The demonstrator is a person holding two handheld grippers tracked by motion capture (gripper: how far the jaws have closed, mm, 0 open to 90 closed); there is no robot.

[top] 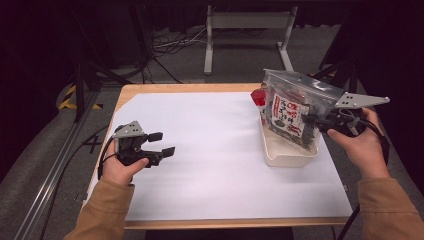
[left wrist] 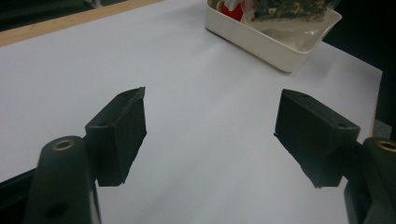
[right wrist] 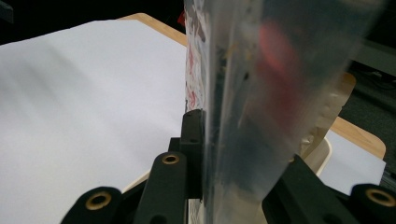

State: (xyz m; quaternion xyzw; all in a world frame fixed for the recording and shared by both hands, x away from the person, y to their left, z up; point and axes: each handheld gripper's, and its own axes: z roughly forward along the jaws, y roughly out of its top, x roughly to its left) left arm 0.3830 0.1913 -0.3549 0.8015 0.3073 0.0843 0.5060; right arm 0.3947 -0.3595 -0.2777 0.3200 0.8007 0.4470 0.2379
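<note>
1. The high view looks down and forward over the whole counter (top: 200, 150).
2. The left gripper view sits low, looking across to the white tray (left wrist: 280, 51).
3. The right gripper view is pressed close against the clear bag (right wrist: 252, 116); the high view shows both too.

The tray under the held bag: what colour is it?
Cream-white plastic tray, seen best in the left gripper view.

A wooden table (top: 165, 88) (white sheet (top: 210, 150) over it) bears a cream tray (top: 285, 152).
</note>
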